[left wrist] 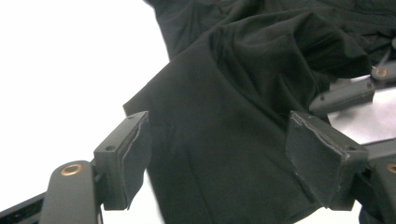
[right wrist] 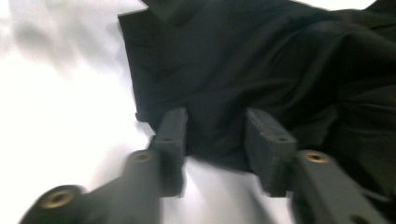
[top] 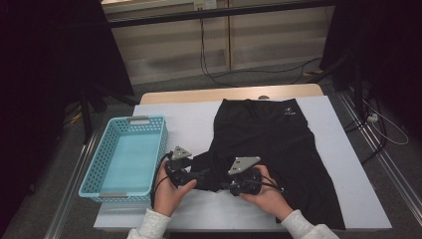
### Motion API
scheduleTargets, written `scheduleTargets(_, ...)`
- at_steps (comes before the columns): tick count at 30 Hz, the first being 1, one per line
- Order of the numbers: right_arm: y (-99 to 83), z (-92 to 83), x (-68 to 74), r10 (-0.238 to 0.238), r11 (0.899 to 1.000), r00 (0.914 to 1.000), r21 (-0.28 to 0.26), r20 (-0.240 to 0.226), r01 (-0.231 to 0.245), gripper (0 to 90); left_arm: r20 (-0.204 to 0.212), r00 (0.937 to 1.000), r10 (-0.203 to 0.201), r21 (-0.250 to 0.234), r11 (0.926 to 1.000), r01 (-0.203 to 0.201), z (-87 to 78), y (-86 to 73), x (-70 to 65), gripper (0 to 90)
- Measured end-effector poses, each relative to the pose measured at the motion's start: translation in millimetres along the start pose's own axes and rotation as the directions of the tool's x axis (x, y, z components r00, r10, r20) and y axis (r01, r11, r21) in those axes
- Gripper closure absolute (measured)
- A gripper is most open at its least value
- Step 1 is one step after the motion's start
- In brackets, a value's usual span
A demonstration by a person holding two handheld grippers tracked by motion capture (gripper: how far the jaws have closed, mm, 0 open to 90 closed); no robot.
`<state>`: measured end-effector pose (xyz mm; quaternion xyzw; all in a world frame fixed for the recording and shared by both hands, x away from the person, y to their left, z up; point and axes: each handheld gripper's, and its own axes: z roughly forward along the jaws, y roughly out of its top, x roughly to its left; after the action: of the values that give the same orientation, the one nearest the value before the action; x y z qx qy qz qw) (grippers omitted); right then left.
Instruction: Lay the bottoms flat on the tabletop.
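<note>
A black garment [top: 278, 134] lies spread on the white-covered table [top: 184, 117], with one end bunched toward the near left. Both hands hold their grippers at that bunched end. My left gripper [top: 205, 176] points right, and in the left gripper view its jaws [left wrist: 217, 154] stand wide apart with the black cloth [left wrist: 224, 116] lying between them, untouched by the pads. My right gripper [top: 224, 185] points left toward it. Its jaws [right wrist: 217, 140] stand narrower, at the cloth's [right wrist: 243, 60] edge, and a gap shows between pads and fabric. The right gripper's fingers [left wrist: 350, 91] show in the left gripper view.
A light blue slotted basket [top: 160, 142] stands empty at the table's left side, close to my left hand. The table's near edge runs just below both hands. Cables and dark stands lie on the floor around the table.
</note>
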<state>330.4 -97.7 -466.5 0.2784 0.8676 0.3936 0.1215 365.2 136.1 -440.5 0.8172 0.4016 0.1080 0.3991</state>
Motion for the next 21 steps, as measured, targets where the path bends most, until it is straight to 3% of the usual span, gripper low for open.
scheduleTargets(4, 2.1, 2.2, -0.8, -0.009, 1.000, 0.9997, 0.007, -0.021, 0.009, 87.1, -0.010, 0.9998, -0.018, -0.008, 0.9998, 0.018, -3.1, -2.6, 3.3, 22.3)
scheduleTargets(11, 1.8, -4.1, -3.5, 0.020, 1.000, 0.9988, -0.003, -0.045, -0.020, 88.7, 0.000, 0.9995, -0.031, -0.031, 0.9990, 0.031, -1.2, -2.2, 2.1, 22.2)
scheduleTargets(21, -12.9, -53.5, -15.9, 0.057, 0.994, 0.9970, -0.090, -0.052, -0.061, 88.6, 0.002, 0.9994, -0.035, -0.015, 0.9993, 0.035, 10.8, 0.5, 0.8, 21.8)
